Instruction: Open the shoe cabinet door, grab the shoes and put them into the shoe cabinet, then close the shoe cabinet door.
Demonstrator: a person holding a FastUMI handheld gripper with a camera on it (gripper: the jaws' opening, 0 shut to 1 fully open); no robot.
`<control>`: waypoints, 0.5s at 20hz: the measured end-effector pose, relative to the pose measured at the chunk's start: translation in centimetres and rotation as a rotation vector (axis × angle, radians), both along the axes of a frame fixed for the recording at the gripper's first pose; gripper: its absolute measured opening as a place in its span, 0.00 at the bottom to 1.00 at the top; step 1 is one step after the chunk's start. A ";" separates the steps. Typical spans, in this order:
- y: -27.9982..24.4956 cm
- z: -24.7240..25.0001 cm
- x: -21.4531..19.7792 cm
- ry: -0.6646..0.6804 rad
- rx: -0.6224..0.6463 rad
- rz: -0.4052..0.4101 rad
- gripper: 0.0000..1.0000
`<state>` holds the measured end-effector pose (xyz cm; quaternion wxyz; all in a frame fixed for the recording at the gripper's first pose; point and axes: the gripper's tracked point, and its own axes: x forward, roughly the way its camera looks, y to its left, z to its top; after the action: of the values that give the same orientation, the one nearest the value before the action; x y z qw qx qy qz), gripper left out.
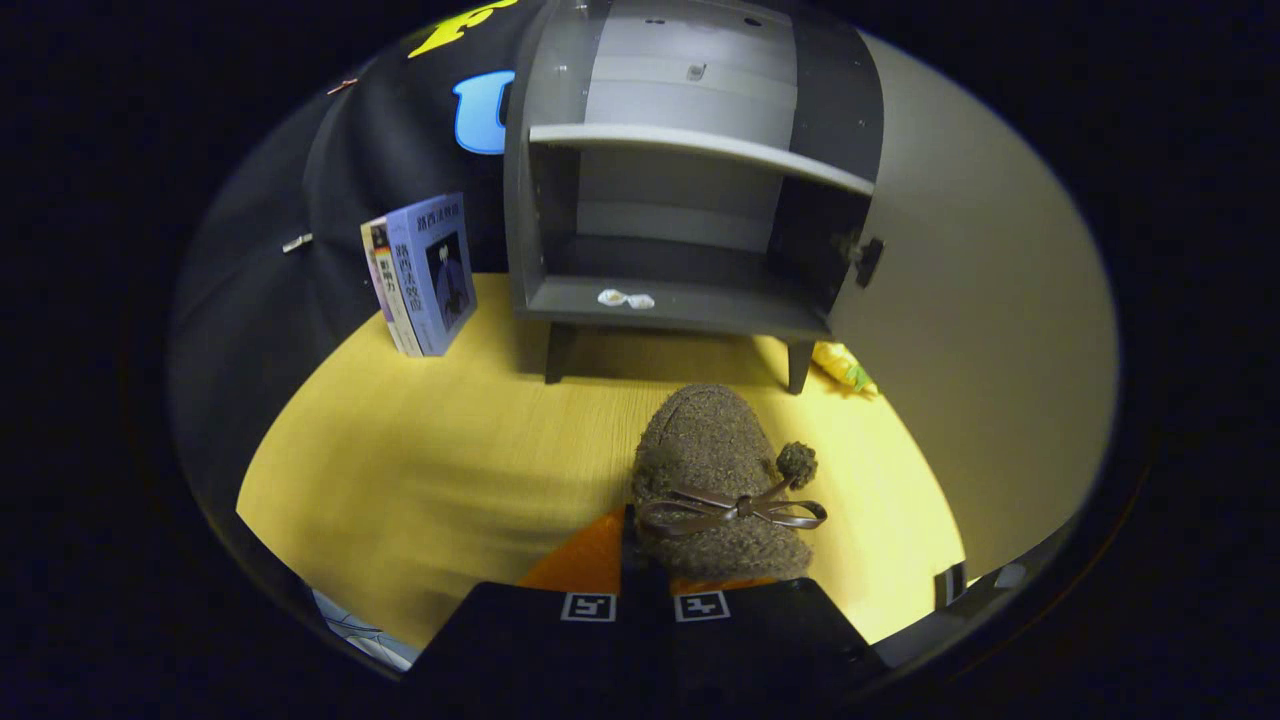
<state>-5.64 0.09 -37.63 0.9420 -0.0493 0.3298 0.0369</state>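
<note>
Item: we are pinching a fuzzy brown shoe (715, 480) in the gripper (644, 575), fingers pressed close on its heel, facing the open shoe cabinet (690, 190).

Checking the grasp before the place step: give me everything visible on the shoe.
The shoe is a fuzzy brown slipper-style shoe of boucle-like fabric, with a thin brown ribbon bow across its top and a small pompom at its right side. Its toe points toward the open cabinet, short of it. The gripper is closed to a narrow gap at the shoe's near end, holding it over the yellow tabletop. Whether it rests on the tabletop cannot be told. An orange piece shows under its near end.
</note>
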 end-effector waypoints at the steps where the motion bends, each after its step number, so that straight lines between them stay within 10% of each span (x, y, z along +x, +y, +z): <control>1: 0.1 1.9 0.1 -0.018 0.008 -0.008 0.06; 10: 1.1 14.6 3.5 -0.153 0.030 -0.036 0.06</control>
<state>-2.11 1.19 -23.06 0.9656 -0.0317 0.2571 0.0209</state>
